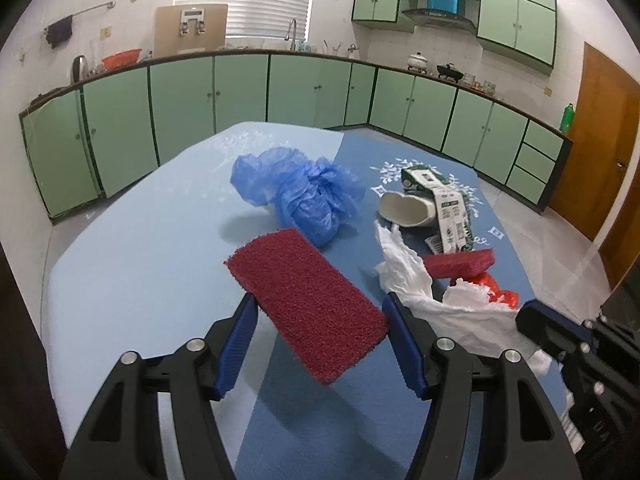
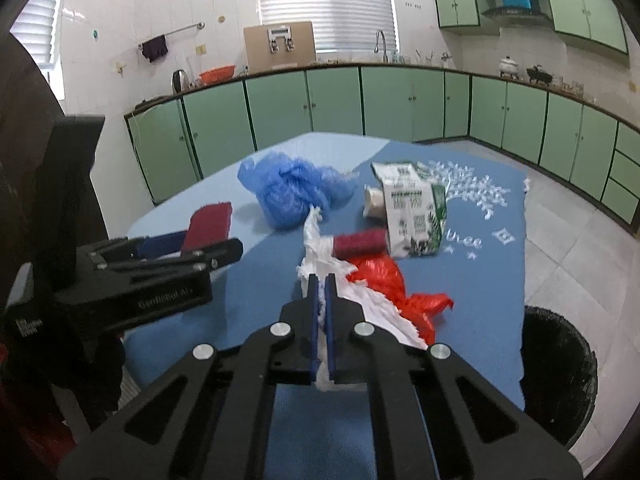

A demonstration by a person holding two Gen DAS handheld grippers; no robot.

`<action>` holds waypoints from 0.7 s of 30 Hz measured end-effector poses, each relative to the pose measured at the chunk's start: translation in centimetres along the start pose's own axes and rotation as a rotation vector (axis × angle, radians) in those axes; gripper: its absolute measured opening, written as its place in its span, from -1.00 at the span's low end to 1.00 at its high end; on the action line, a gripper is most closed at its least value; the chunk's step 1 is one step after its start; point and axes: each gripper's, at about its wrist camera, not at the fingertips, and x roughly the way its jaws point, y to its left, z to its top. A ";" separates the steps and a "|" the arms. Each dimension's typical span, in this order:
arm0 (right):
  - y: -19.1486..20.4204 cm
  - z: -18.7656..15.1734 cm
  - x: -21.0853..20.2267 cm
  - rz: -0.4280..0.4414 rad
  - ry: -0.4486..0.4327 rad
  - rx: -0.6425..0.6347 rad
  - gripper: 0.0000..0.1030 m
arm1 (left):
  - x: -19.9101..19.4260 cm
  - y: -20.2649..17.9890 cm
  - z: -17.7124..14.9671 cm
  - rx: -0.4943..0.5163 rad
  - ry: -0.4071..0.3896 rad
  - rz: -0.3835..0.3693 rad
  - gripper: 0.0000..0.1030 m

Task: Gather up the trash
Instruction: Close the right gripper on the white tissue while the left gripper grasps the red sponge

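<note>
A dark red scouring pad (image 1: pixel 308 304) hangs above the blue table (image 1: pixel 140 260), and my left gripper (image 1: pixel 320 304) is shut on its two long edges. My right gripper (image 2: pixel 322 282) is shut on a crumpled white tissue (image 2: pixel 320 248), which trails forward over the table. Beside the tissue lie a red plastic bag (image 2: pixel 380 280) and a second red pad (image 2: pixel 360 244). Farther back sit a crumpled blue plastic bag (image 1: pixel 296 192), a flattened green-and-white carton (image 1: pixel 444 200) and a tipped white cup (image 1: pixel 404 208). In the right wrist view, the left gripper (image 2: pixel 192 242) is at the left with its pad (image 2: pixel 210 226).
A black bin (image 2: pixel 560 372) stands on the floor by the table's right edge. Green cabinets (image 1: pixel 240 92) run along the walls behind the table. A brown door (image 1: pixel 600 152) is at the far right.
</note>
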 end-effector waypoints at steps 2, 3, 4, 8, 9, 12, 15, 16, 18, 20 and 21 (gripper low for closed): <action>0.0 0.5 -0.4 -0.001 -0.013 0.002 -0.95 | -0.4 -0.1 0.2 0.002 -0.011 -0.007 0.23; 0.0 0.7 -0.6 -0.002 -0.019 0.002 -0.96 | -0.7 -0.2 0.2 0.004 -0.017 -0.010 0.23; 0.0 0.8 -0.8 -0.003 -0.026 0.001 -0.96 | -0.9 -0.4 0.4 0.007 -0.024 -0.014 0.23; 0.0 1.2 -1.1 -0.016 -0.038 -0.005 -0.96 | -1.7 -1.0 0.7 0.027 -0.048 -0.020 0.23; -0.1 1.0 -0.9 -0.018 -0.029 -0.003 -0.96 | -1.7 -1.1 0.7 0.031 -0.048 -0.022 0.23; -0.4 0.3 -0.2 -0.024 -0.001 0.003 -0.96 | -1.4 -1.2 0.5 0.039 -0.039 -0.023 0.23; -0.6 -0.1 0.3 -0.026 0.024 0.008 -0.96 | -0.8 -1.2 0.1 0.050 -0.017 -0.021 0.23; -0.8 -0.3 0.4 -0.024 0.034 0.011 -0.96 | -0.6 -1.2 0.0 0.052 -0.008 -0.020 0.23; -1.0 -0.6 0.7 -0.022 0.048 0.017 -0.95 | -0.1 -1.3 -0.4 0.061 0.015 -0.019 0.23; -1.1 -0.9 0.8 -0.013 0.063 0.021 -0.89 | 0.5 -1.4 -0.8 0.072 0.039 -0.018 0.23; -1.1 -1.1 0.9 -0.008 0.068 0.022 -0.89 | 0.7 -1.4 -1.0 0.073 0.049 -0.019 0.23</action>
